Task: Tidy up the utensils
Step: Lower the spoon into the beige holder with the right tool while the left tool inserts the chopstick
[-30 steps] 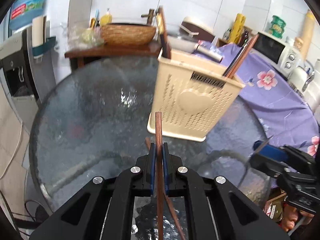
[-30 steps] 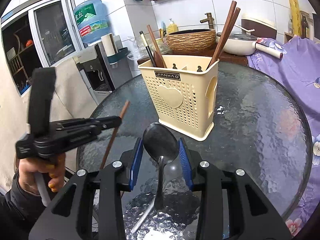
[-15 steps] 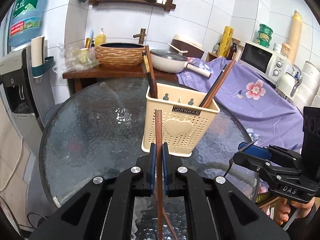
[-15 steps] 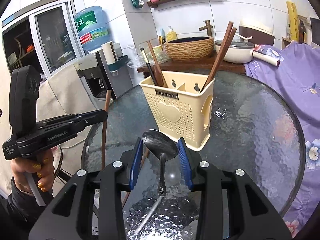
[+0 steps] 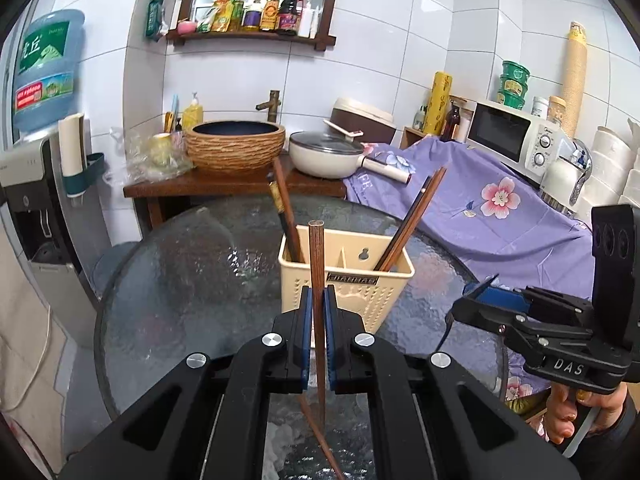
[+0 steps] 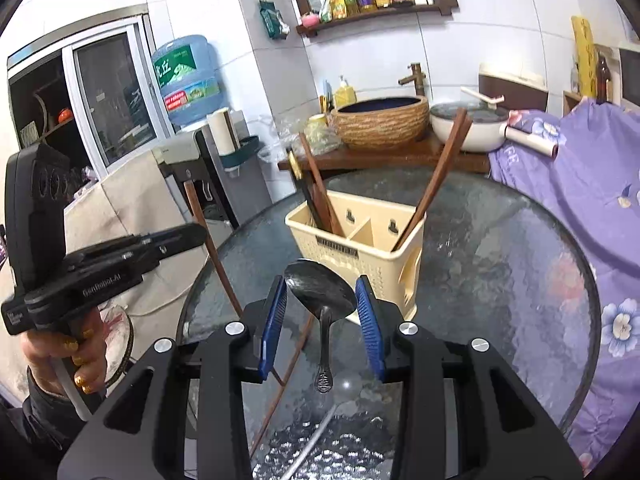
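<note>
A cream utensil caddy point(image 5: 346, 276) stands on the round glass table point(image 5: 192, 280), with chopsticks leaning in its left and right compartments. My left gripper point(image 5: 316, 320) is shut on a brown chopstick point(image 5: 316, 272), held upright in front of the caddy. In the right wrist view the caddy point(image 6: 360, 248) lies ahead, and my right gripper point(image 6: 320, 312) is shut on the bowl of a dark metal spoon point(image 6: 320, 292), whose handle hangs down. The left gripper point(image 6: 192, 236) with its chopstick point(image 6: 208, 240) shows at left. Another chopstick point(image 6: 288, 364) lies on the table below.
Behind the table a wooden stand holds a woven basin point(image 5: 236, 144) and a white pan point(image 5: 324, 156). A purple flowered cloth point(image 5: 492, 208) covers the counter at right with a microwave point(image 5: 516, 140). A water dispenser point(image 5: 28, 184) stands at left.
Both grippers have risen and tilted up, so the caddy sits lower in view and its open top shows. The chopstick and spoon stay gripped.
</note>
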`<act>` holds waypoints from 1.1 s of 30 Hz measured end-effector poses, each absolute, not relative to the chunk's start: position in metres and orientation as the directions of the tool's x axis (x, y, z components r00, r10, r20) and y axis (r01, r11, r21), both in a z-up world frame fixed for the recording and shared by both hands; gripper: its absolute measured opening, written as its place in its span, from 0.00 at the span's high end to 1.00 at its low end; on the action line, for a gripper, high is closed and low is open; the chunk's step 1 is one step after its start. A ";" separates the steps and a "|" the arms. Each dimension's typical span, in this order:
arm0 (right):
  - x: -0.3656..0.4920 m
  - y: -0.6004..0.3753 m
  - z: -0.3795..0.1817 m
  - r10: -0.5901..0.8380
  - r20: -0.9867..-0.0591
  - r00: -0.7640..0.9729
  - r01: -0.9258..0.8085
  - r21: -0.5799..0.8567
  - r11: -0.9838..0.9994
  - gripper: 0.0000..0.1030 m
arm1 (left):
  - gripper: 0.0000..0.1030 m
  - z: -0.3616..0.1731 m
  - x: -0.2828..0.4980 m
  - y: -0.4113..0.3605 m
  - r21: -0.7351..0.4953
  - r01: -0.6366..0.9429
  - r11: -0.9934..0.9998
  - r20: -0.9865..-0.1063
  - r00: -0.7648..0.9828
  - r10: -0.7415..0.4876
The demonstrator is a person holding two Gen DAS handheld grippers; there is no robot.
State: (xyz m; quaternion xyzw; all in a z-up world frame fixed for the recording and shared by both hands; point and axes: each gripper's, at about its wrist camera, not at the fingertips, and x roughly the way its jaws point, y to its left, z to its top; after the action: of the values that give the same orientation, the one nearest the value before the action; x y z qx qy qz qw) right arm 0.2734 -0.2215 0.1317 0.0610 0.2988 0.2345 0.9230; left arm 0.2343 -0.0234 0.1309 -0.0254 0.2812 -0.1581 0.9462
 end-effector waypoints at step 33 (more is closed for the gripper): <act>0.359 -0.213 0.169 0.283 -0.410 0.867 -0.240 0.154 0.959 0.64 | 0.95 0.198 0.314 -0.037 -0.215 0.118 0.969 -0.327 0.927 -0.185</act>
State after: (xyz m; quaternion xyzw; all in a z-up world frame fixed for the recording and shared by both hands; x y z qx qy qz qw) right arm 0.3588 -0.2129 0.1692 0.0491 0.2191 0.1353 0.9650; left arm 0.3136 -0.0370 0.1981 -0.0963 0.1749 -0.0775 0.9768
